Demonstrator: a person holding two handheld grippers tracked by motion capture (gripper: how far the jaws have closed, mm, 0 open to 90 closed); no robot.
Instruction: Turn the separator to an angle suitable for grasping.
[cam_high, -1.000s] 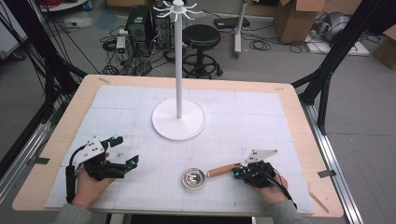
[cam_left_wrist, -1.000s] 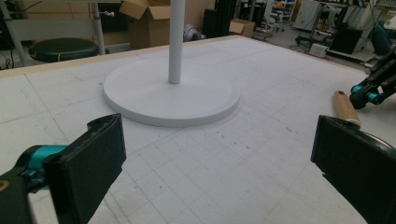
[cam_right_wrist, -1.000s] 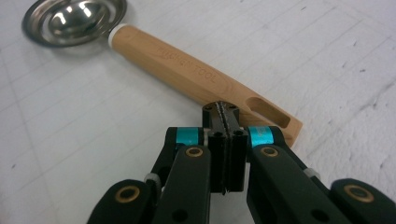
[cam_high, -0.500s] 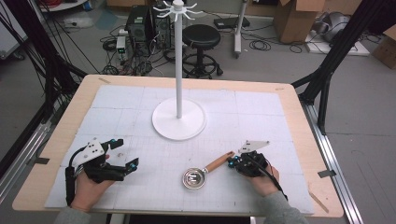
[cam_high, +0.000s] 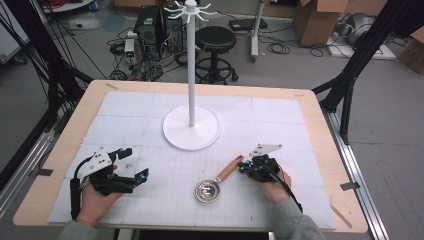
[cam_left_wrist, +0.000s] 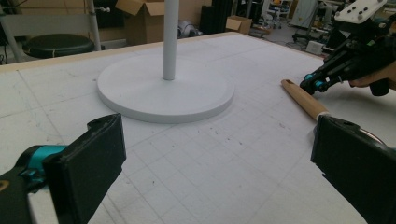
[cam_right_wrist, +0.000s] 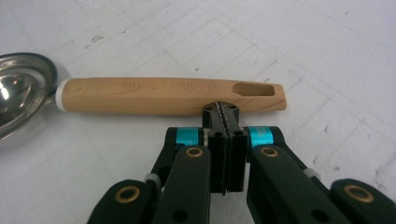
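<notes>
High view: left gripper (cam_high: 142, 175) spread apart near table's (cam_high: 310, 107) front left; right gripper (cam_high: 241, 168) pressed together beside wooden handle of ladle (cam_high: 216, 187), lying front centre. Left gripper view: jaws wide, white stand (cam_left_wrist: 166, 86) ahead. Right gripper view: jaws together, empty, tips just at handle.

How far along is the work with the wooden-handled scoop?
Nothing looks done: the scoop lies flat on the table, apart from the white stand. In hand: the shut right gripper sits against its handle, gripping nothing. Left: grasping and lifting it. The left gripper waits open.
</notes>
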